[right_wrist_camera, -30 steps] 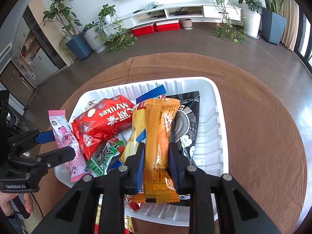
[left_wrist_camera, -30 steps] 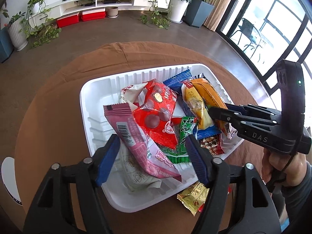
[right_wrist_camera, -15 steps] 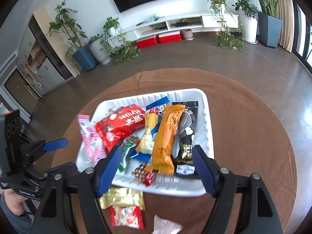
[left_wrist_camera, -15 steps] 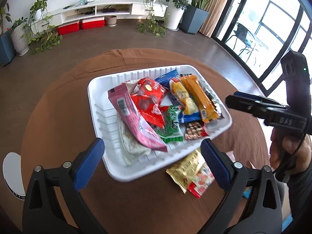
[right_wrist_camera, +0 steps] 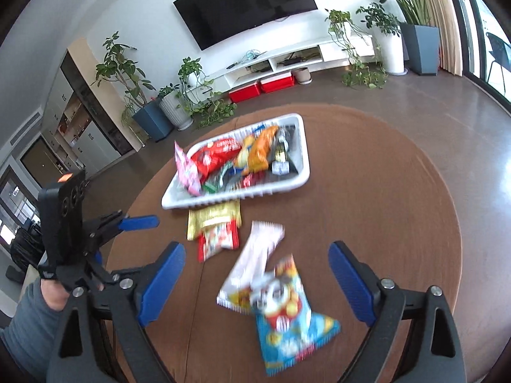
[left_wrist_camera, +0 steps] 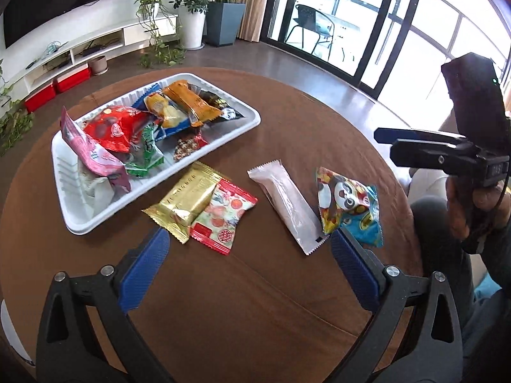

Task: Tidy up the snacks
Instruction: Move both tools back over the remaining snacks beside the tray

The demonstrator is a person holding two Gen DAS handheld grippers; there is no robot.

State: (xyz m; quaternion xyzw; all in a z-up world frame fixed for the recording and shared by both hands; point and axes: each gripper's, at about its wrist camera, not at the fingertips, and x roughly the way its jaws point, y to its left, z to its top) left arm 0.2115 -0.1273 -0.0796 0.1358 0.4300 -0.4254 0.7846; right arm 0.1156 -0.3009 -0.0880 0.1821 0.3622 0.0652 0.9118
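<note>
left tongs (left_wrist_camera: 246,261): nearest the lens, blue pads wide apart, nothing between them, hanging over bare brown worktop (left_wrist_camera: 255,303) just short of the loose packets.

right tongs (right_wrist_camera: 257,282): jaws opening right now, nothing gripped. In their own view the cartoon packet (right_wrist_camera: 287,312) lies on the worktop below the gap, not pinched. That view is pretty blurry tbh.

loose snacks, near row: four still outside the tray. Cartoon packet and pale pink stick pack (left_wrist_camera: 287,204) overlap at one end, the cartoon one lying over the pink one. Further left, gold packet (left_wrist_camera: 185,201) with a red-and-white packet (left_wrist_camera: 220,217) resting on its corner.

tray (left_wrist_camera: 242,124): white, ribbed, behind the loose ones and already heaped. Pink wrapper (left_wrist_camera: 92,156) pokes up over the left rim, red bag (left_wrist_camera: 111,127) in the middle, orange stick pack (left_wrist_camera: 191,102) and a black packet toward the right end.

far back: TV wall, plants, a low white shelf, nothing to do with the job.

what could go wrong (my guess): both loose pairs overlap, so clamping one could drag or flip its neighbour, maybe toward the worktop edge. The foil looks slippery too, so a shallow pinch could let go mid-carry. And the tray is piled high, so dropping more on the heap could tip the pink wrapper over the rim.
</note>
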